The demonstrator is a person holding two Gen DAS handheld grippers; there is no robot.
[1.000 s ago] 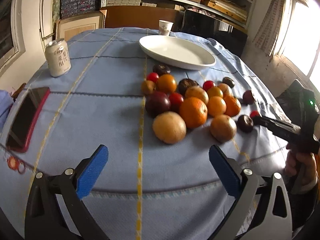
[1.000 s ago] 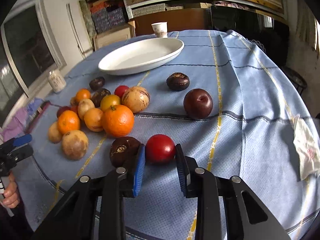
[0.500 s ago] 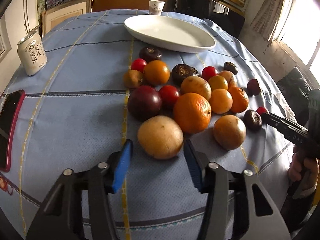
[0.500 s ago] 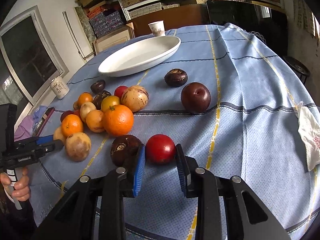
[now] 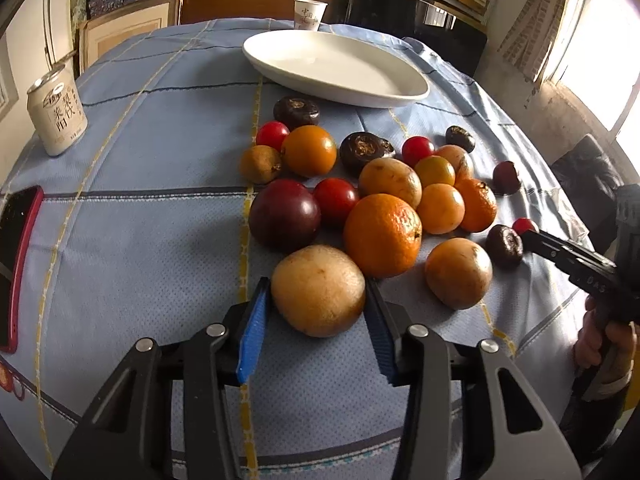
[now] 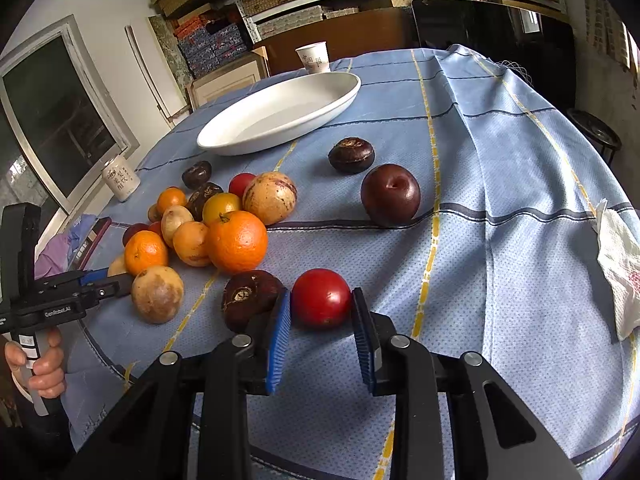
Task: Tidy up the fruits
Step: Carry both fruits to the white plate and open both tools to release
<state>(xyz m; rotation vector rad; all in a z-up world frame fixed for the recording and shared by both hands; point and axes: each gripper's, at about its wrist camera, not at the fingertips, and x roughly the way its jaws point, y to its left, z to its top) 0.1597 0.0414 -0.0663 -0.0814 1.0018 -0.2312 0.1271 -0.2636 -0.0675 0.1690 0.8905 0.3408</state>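
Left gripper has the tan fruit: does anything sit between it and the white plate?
Yes. The fruit pile lies on the cloth between the tan fruit and the white plate, nearest the dark plum and large orange.

Cloth-covered table (image 5: 152, 240) (fruits (image 5: 382, 234), plate (image 5: 336, 70), can (image 5: 56, 116))

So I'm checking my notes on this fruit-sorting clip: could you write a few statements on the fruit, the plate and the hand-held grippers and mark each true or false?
1. The white plate holds no fruit. True.
2. The left hand-held gripper is closed on an orange. False: its pads flank the tan round fruit.
3. The right hand-held gripper grips the red fruit. True.
4. The drink can lies on its side. False: it stands upright.
5. A paper cup stands beyond the plate. True.
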